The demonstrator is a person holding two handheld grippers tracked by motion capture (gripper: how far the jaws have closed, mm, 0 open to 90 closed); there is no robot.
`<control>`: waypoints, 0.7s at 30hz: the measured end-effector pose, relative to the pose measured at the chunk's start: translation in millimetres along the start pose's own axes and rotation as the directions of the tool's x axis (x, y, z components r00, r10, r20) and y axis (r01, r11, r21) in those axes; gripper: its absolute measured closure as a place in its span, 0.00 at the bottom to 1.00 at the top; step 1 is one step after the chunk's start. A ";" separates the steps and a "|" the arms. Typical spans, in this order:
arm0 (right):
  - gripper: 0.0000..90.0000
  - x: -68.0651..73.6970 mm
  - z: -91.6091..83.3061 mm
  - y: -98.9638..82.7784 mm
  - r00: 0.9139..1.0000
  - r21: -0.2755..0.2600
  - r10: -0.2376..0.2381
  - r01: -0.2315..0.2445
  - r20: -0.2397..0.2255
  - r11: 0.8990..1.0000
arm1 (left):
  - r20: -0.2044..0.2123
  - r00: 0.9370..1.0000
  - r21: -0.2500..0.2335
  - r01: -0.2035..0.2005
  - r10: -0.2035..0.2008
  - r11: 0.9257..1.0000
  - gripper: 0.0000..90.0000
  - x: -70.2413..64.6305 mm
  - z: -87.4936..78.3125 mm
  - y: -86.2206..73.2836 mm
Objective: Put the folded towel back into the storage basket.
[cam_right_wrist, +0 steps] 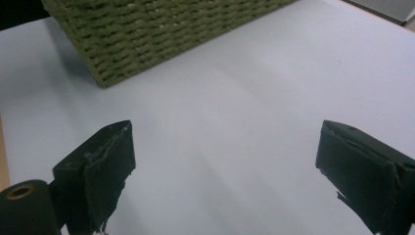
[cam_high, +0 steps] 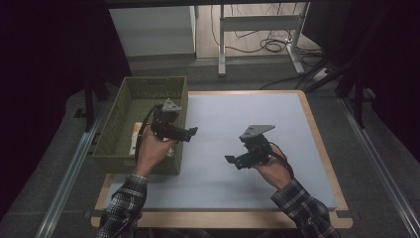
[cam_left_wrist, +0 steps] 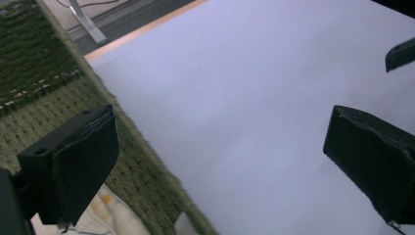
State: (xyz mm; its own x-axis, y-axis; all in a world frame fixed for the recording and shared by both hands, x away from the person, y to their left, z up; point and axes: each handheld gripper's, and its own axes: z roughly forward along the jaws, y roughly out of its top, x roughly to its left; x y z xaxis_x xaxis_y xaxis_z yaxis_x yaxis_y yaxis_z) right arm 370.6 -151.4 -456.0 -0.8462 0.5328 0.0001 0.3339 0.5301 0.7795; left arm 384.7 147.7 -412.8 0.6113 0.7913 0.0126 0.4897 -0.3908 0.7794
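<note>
At table's left edge, green woven basket holding pale packet, both tools spread, empty.

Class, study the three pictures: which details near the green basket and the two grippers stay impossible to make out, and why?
- Pale item in the basket: high view, the left hand covers part; too small and dim to identify.
- The same item: left gripper view, cut off by the bottom edge.
- Basket's inside: right gripper view, hidden by its own wall.
</note>
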 end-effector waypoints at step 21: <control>0.07 -24.2 -69.8 -74.0 0.992 0.010 0.064 -0.066 0.106 0.998 | 0.146 0.988 -0.078 -0.044 0.055 0.996 0.00 -95.1 23.9 -25.2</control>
State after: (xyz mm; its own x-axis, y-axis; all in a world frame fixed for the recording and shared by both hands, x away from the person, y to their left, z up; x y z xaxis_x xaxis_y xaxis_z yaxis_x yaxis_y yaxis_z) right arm 337.5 -249.6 -470.0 -0.7743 0.6326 -0.0160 0.3929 0.5003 0.7716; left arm 329.1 71.0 -448.7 0.7218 0.6912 -0.0365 0.4126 -0.3874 0.8244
